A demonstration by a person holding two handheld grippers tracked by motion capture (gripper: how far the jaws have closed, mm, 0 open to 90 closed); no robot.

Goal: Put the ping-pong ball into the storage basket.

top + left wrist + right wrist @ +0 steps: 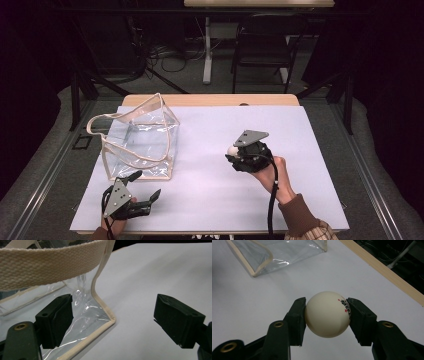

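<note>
- On the white table cover, right of centre, the right gripper has its jaws clamped on a small white ball, one pad on each side, holding it clear of the surface.
- The hold looks slim: the pads meet a smooth round shell over small patches, so a twist of the wrist or a slight easing could, in my judgement, let the ball squirt out and roll toward the table's edge.
- Near the front left corner, the left gripper has its jaws spread wide, gripping nothing; one jaw sits just beside the lower corner of the clear bag.
- A nudge from that jaw could push or fold the bag's soft wall, since thin plastic gives little resistance.
- The clear bag, trimmed in beige webbing with a strap, sits upright at the left of the table, well apart from the ball; through its walls it appears empty.
- Its mouth slants and partly sags, so a drop from above might strike the rim and bounce away.
</note>
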